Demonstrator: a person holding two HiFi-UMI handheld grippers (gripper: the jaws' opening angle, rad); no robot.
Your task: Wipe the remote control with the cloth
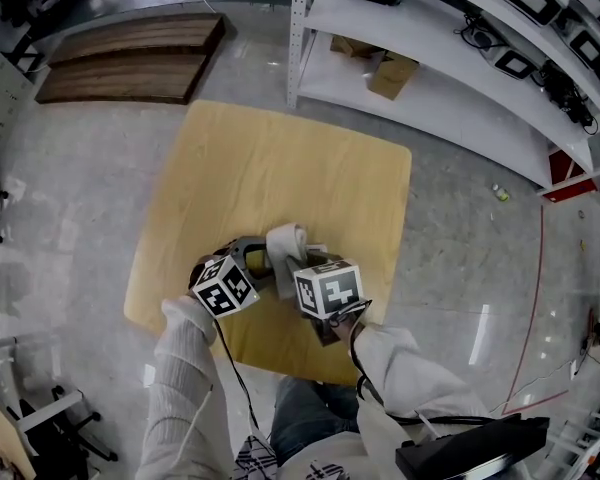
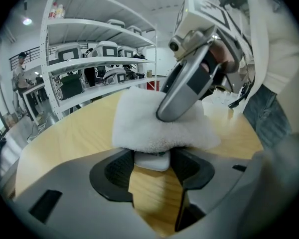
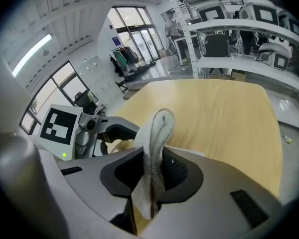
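Near the front edge of the desk (image 1: 280, 158), two tongs are held close together, a marker cube carried on each. The left tongs (image 2: 152, 166) are clenched on the remote (image 2: 152, 160): its white end is seen between the two dark pads, which are pressed against its sides. Only that end is shown; the rest is covered by the cloth (image 2: 149, 123), a white, fluffy piece draped over the top of the remote and hanging past it on both sides. Bare wood is seen under the remote's end, but whether the remote is touching the desk cannot be told.

The right tongs (image 3: 152, 176) are clenched on the cloth. In the right gripper view a folded edge of it is pinched upright between the pads, and a rounded loop is left standing beyond the tips. In the left gripper view a grey jaw of the right tongs is seen pressed down onto the top of the cloth, directly above the remote. Both tongs are angled downward toward the desk.

White sleeves (image 1: 185, 388) are worn on both arms. Beyond the desk, white shelves (image 1: 430, 98) with boxes and equipment are seen, and dark planks (image 1: 130, 58) lie on the floor.
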